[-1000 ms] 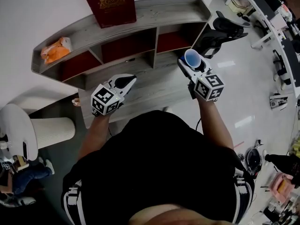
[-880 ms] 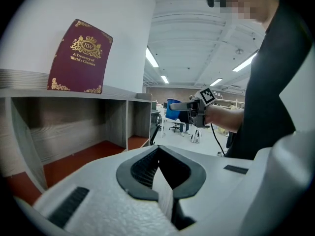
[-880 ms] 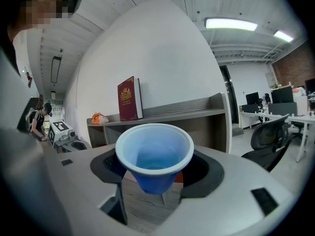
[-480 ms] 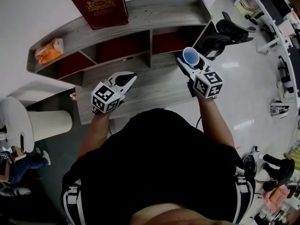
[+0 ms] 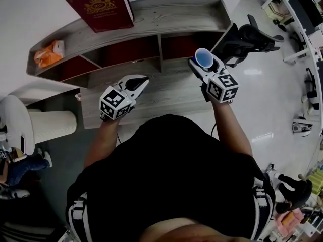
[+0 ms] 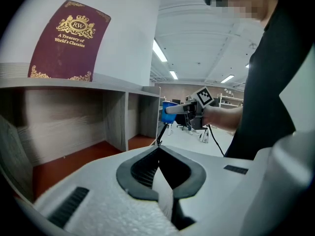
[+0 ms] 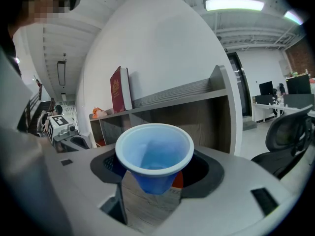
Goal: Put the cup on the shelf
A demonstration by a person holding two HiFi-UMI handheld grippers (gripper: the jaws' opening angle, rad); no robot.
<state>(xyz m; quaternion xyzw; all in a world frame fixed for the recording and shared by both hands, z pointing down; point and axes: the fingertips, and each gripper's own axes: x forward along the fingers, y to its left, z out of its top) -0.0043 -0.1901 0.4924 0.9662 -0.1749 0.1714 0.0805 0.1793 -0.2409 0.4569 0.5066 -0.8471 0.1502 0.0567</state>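
My right hand-held gripper (image 5: 202, 67) clenched on the blue cup (image 7: 154, 154), cup upright, mouth up, above the right end of the tabletop (image 5: 164, 94), near the right compartment of the shelf (image 5: 171, 15), my left hand-held gripper (image 5: 143, 79) closed, empty, over the tabletop.

I am working in an open-plan office. A black swivel office chair (image 5: 250, 34) stands just beside the right end of my grey wood-grain shelf unit (image 5: 166, 15). White desks (image 7: 268, 108) carry dark monitors (image 7: 266, 88) across a glossy pale floor (image 5: 272, 100), under long ceiling strip lights (image 7: 232, 4).
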